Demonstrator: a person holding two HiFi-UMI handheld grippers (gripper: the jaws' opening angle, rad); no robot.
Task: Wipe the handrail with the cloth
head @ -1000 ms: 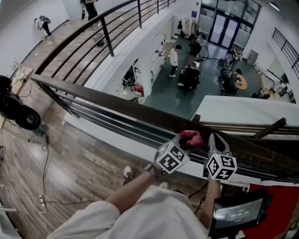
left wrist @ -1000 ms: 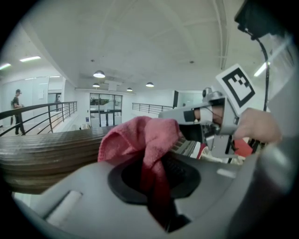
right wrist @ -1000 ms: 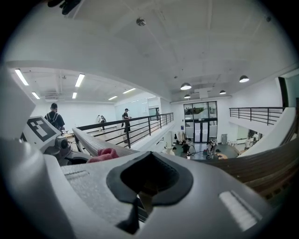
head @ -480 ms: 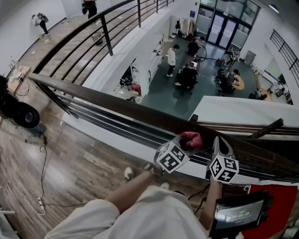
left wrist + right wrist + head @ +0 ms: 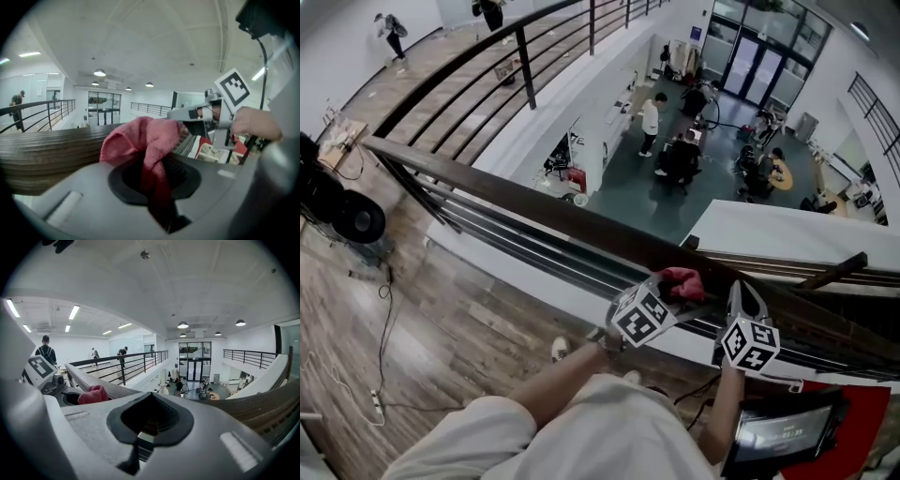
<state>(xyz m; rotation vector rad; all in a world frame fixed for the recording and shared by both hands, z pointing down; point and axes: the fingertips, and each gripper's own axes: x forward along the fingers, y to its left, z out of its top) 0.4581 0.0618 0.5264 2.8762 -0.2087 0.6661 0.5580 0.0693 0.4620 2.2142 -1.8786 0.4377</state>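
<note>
Since the earlier frame the right tool (image 5: 741,292) has drifted a little to the right and nearer. The left tool (image 5: 673,292) has barely shifted along the handrail (image 5: 534,211).

The left tool is clamped on the cloth (image 5: 140,140), a pinkish-red rag gathered into a bunch. A narrow fold runs down between the jaws, and the looser bulk stands out beyond them. In the head view that bulk sits on top of the dark wooden rail, near its right end. The right tool hangs just beside it to the right, with its jaws together and nothing between them.

The cloth looks soft, light and limp, so it should mould to the rail's broad top rather than resist. It may also drag on the wood grain and work loose. The grip seems sound where it is, deep in the gathered fold and not at a loose edge. The rail looks stiff and fixed, so it should take firm pressure.
</note>
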